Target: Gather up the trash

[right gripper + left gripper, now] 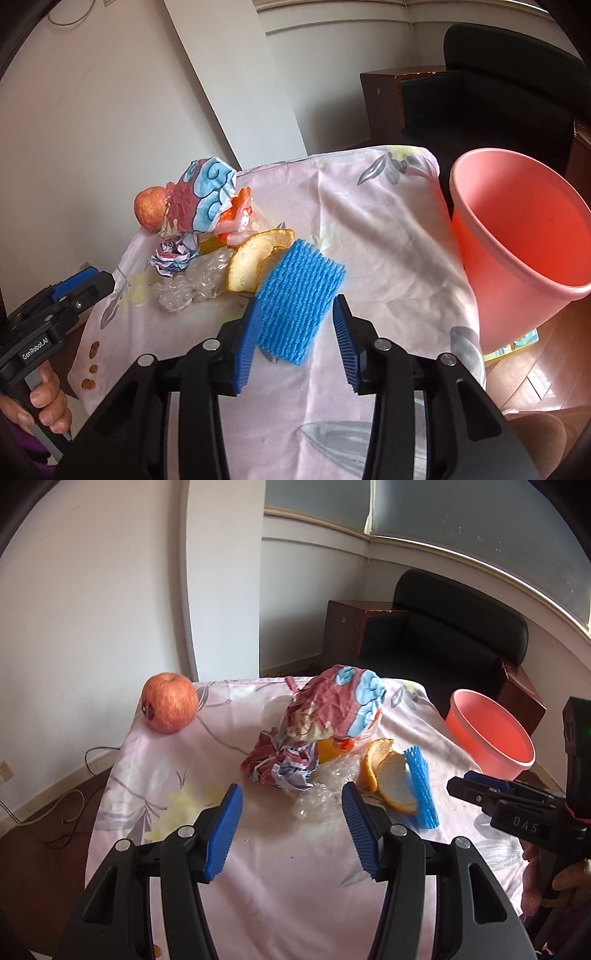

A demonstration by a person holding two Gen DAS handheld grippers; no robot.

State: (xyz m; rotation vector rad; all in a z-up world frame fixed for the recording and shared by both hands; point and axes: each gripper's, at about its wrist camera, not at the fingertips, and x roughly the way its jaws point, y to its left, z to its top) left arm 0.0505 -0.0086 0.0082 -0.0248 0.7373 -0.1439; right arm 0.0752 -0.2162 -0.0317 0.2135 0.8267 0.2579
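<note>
A heap of trash lies on the pink flowered tablecloth (258, 867): a crumpled patterned wrapper (325, 716), orange peel (391, 779), crinkled clear plastic (325, 794) and a blue foam net (299, 295). My right gripper (297, 306) is open with the foam net's near end between its blue pads; the left pad is at the net's edge and the right pad stands apart from it. My left gripper (291, 794) is open and holds nothing, just short of the clear plastic. A pink bin (517, 240) stands past the table's right edge.
A red apple (170, 701) sits at the far left corner of the table. A dark armchair (461, 627) and a brown cabinet (347, 627) stand behind. Small brown bits (90, 369) dot the cloth's near left edge. A hand (48, 398) grips the left tool.
</note>
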